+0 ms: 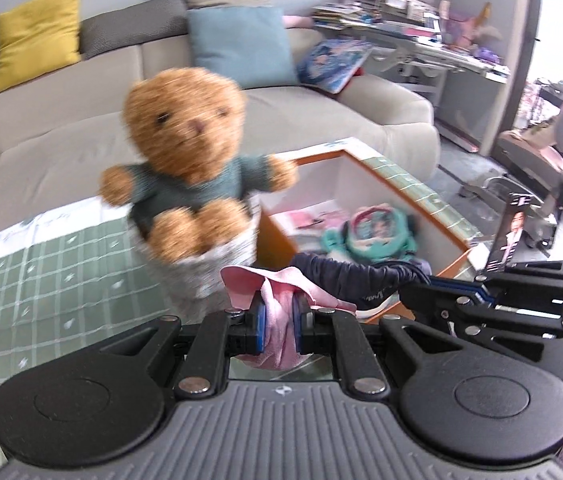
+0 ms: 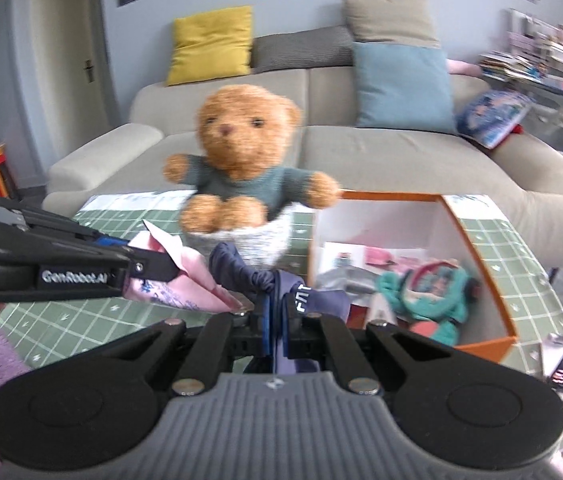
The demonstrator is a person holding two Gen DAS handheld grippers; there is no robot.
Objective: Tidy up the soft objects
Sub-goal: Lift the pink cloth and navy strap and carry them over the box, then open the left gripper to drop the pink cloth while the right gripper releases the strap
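The left gripper is clamped on a pink cloth; the right gripper is pinched tight on a navy garment. Both hang just near of the bear, which sits in a white basket on the green checked table. To the right, an orange box stands open, with a teal toy and some pink items already inside. My guess: sorting is partly done, with the two held pieces not yet put away. Whether the bear needs moving I cannot tell.
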